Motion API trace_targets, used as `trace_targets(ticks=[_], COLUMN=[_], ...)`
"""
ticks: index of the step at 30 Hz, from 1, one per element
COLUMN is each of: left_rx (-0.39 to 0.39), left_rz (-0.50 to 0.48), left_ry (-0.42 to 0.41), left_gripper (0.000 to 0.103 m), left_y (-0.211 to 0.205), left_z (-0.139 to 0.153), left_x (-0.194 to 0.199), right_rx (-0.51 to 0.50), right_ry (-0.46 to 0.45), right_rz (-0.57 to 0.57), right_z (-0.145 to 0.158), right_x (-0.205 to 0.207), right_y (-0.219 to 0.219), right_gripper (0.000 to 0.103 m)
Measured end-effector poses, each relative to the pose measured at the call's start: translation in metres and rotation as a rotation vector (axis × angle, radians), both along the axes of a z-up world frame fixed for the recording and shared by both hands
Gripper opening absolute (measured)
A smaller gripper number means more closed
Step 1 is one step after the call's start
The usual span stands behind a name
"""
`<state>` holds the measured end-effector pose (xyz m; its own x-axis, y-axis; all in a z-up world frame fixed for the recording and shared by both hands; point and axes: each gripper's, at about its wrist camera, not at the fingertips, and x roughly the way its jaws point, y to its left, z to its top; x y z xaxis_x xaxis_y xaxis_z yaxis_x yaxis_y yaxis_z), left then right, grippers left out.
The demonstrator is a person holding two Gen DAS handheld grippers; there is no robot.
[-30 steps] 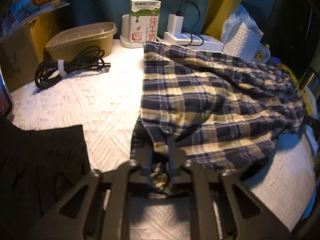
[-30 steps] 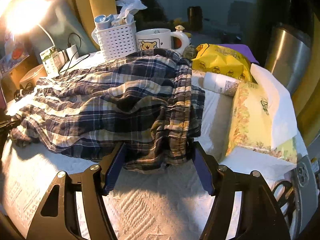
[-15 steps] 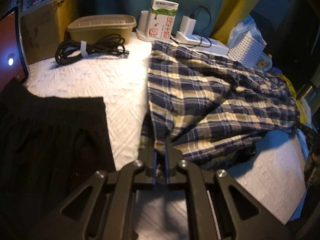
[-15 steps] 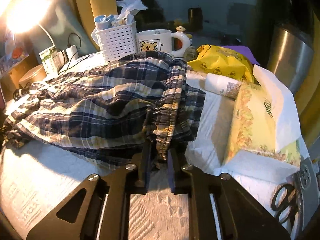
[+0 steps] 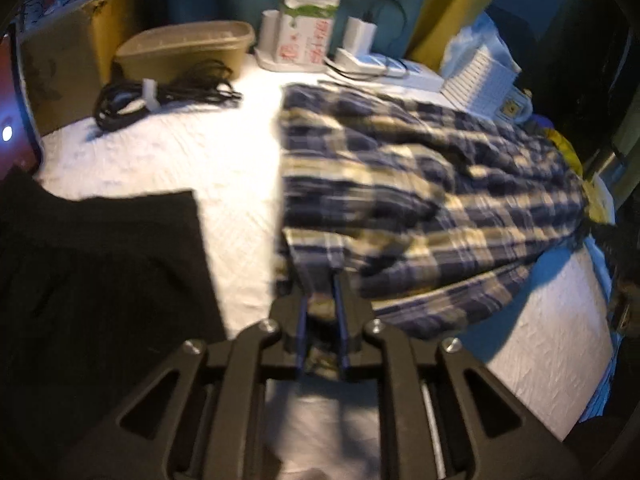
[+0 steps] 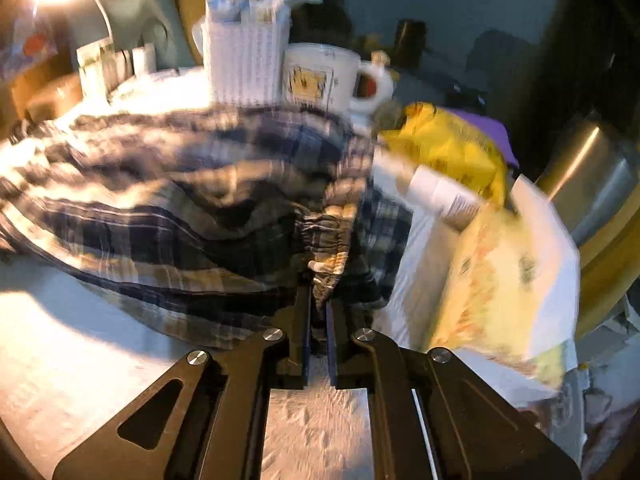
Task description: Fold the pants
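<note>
The blue and cream plaid pants point(image 5: 420, 184) lie crumpled across the white textured table cover point(image 5: 224, 160). My left gripper point(image 5: 320, 286) has the near hem corner between its pads. Its jaws are opening slightly, with the cloth still pinched there. In the right wrist view the same pants point(image 6: 180, 208) spread to the left. My right gripper point(image 6: 319, 300) is shut on the gathered elastic waistband point(image 6: 332, 236). Both views are blurred.
A black garment point(image 5: 100, 280) lies at the near left. Behind it are a coiled black cable point(image 5: 160, 96), a tan tub point(image 5: 184, 48) and a milk carton point(image 5: 308, 24). A white basket point(image 6: 244, 60), mug point(image 6: 320, 80), yellow bag point(image 6: 448, 148) and tissue pack point(image 6: 508, 264) crowd the right side.
My right gripper went from wide open around the waistband to shut on it. My left gripper kept the hem and drew back, showing more of the black garment.
</note>
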<state>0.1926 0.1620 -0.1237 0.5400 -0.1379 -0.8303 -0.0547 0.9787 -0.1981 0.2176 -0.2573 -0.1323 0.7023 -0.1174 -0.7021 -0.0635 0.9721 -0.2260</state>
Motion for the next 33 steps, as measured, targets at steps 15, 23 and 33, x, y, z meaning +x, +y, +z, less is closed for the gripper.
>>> trace_targets(ticks=[15,23,33], left_rx=[0.039,0.005,-0.01], left_rz=[-0.08,-0.118,-0.21], left_ry=[-0.159,-0.053,0.025], left_gripper=[0.035,0.077,0.072], left_y=[0.023,0.012,0.002], left_z=[0.04,0.0,-0.015], left_x=[0.069,0.146,0.181], right_rx=[0.113,0.179,0.112], right_ry=[-0.118,-0.063,0.059], right_rz=[0.017,0.011,0.097], right_z=[0.072,0.063,0.032], right_x=[0.01,0.082,0.135], right_y=[-0.018,-0.028,-0.003], right_gripper=[0.075,0.075,0.044])
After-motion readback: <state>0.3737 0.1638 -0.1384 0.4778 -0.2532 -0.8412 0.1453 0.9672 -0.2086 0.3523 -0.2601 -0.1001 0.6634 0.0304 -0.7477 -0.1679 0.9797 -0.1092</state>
